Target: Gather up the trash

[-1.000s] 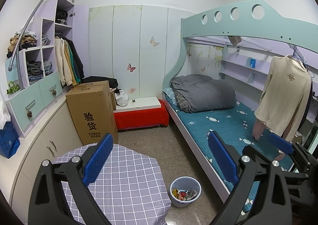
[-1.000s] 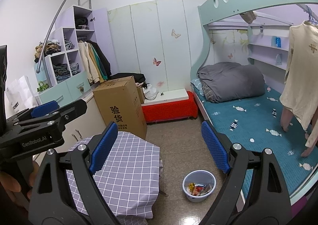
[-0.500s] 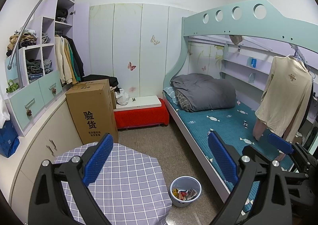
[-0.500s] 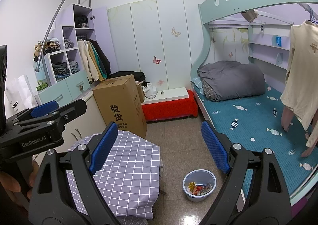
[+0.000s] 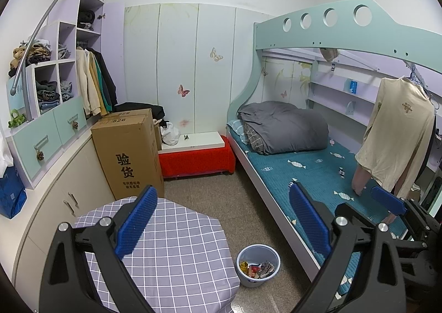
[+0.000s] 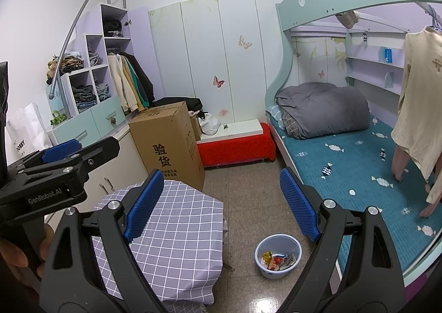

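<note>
A small pale blue bin (image 5: 258, 265) stands on the floor between the table and the bed, with colourful wrappers (image 5: 257, 269) inside. It also shows in the right wrist view (image 6: 277, 255). My left gripper (image 5: 222, 223) is open and empty, held high above the floor. My right gripper (image 6: 221, 202) is open and empty too, at about the same height. The left gripper shows at the left edge of the right wrist view (image 6: 59, 152). No loose trash shows on the table or floor.
A table with a purple checked cloth (image 5: 176, 252) stands at lower left. A tall cardboard box (image 5: 128, 151), a red bench (image 5: 197, 158) and cabinets (image 5: 49, 144) line the back and left. A bunk bed (image 5: 317, 172) with grey bedding fills the right.
Both views have tilted slightly upward. The bin, table and grippers' jaws stay as they were.
</note>
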The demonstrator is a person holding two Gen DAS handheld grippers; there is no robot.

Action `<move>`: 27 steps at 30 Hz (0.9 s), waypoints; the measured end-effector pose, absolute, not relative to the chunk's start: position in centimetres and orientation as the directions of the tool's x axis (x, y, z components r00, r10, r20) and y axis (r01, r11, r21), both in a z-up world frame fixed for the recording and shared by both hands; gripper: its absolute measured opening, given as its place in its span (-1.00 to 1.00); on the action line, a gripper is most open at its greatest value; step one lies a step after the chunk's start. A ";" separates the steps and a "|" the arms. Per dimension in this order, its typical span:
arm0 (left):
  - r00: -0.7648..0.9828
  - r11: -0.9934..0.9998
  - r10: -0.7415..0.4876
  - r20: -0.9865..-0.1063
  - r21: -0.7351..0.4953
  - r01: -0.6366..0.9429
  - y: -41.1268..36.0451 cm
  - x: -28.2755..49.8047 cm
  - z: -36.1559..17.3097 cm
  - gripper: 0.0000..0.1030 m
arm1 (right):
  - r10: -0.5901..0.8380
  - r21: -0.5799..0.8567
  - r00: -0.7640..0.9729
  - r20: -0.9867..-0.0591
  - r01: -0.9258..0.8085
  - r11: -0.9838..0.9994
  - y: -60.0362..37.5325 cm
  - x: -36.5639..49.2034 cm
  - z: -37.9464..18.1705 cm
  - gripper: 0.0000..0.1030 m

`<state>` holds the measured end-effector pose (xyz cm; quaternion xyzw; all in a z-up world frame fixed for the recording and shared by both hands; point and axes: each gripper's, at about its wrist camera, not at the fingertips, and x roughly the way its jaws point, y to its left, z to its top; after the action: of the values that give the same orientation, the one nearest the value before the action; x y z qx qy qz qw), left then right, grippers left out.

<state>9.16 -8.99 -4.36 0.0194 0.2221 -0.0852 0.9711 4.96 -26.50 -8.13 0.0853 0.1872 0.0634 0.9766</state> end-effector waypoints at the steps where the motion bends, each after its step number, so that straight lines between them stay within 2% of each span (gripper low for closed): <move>1: 0.887 0.985 -0.157 -0.435 -0.001 0.174 -9.0 9.2 -4.3 0.83 | 0.156 0.191 0.922 -0.355 -0.092 0.977 -26.5 5.0 -8.2 0.64; 27: 0.886 0.985 -0.158 -0.437 0.000 0.175 -9.0 9.3 -4.4 0.83 | 0.158 0.194 0.920 -0.360 -0.092 0.977 -26.5 5.3 -8.3 0.64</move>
<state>9.25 -9.00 -4.44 0.0197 0.2231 -0.0857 0.9708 5.27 -26.54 -8.28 0.0868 0.1900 0.0642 0.9758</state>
